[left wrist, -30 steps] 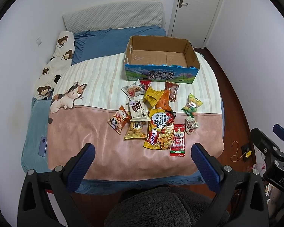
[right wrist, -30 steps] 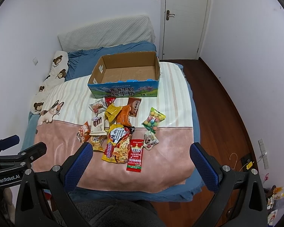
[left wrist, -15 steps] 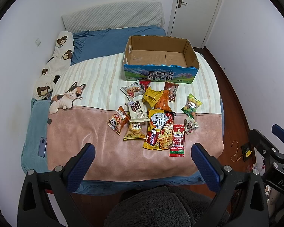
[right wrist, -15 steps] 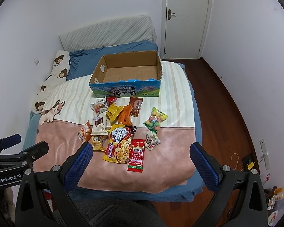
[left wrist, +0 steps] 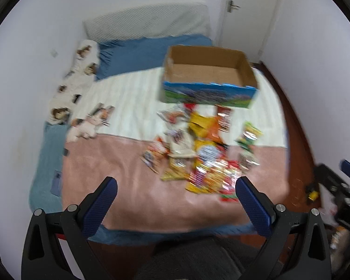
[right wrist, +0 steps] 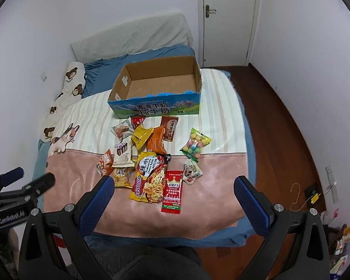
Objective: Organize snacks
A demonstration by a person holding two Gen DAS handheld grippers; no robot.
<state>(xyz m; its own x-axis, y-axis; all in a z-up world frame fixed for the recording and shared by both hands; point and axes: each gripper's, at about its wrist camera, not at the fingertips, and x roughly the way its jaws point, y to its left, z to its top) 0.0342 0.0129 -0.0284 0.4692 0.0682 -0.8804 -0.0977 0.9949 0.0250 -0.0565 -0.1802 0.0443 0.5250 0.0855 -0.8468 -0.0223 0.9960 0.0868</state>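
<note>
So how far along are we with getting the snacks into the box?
Nothing is done: the cardboard box is empty. Nothing is in hand: the left claw and right claw are both open above the bed's near edge. All the snack packets on the blanket are left to move.

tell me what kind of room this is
Most likely a bedroom in a home. A bed with a striped and pink blanket fills the room, pillows lie at its head, and a white door stands in the corner. Snacks and a cardboard box sit on the bed.
</note>
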